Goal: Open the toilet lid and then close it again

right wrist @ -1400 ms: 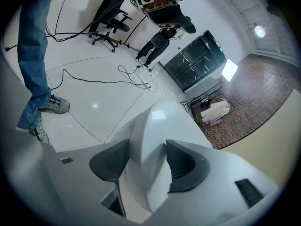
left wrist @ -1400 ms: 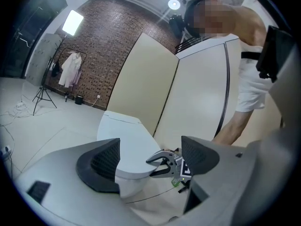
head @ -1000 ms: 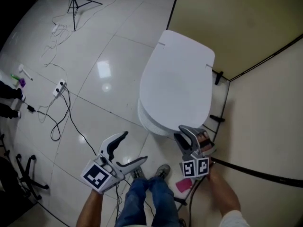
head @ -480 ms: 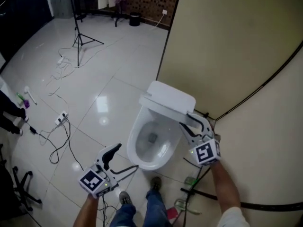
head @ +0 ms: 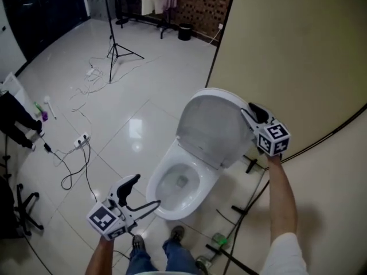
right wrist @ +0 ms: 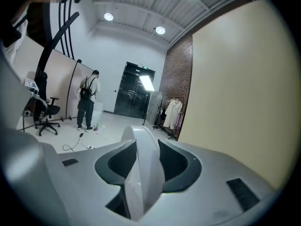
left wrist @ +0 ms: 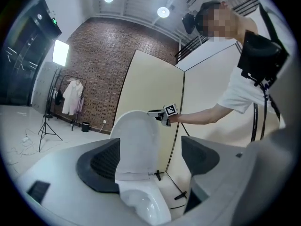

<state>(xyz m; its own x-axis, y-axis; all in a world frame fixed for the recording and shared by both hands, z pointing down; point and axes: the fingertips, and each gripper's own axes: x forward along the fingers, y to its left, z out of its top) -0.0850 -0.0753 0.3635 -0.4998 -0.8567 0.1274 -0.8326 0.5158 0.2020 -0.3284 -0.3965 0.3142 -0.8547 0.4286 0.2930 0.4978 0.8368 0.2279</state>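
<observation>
The toilet lid (head: 213,128) stands raised, its inner face turned to the near left, against the beige partition (head: 298,50) on the right; a second ago it lay flat over the bowl (head: 179,183), which now shows open. The right gripper (head: 253,113) is clamped on the lid's far right rim: its jaws have just been closing, and the lid's thin edge (right wrist: 141,168) fills the gap between them. Earlier that gripper sat low at the lid's near edge. The left gripper (head: 145,191) hangs near left of the bowl, jaws apart and empty, over the tiled floor (head: 132,96) with its cables (head: 77,159)
</observation>
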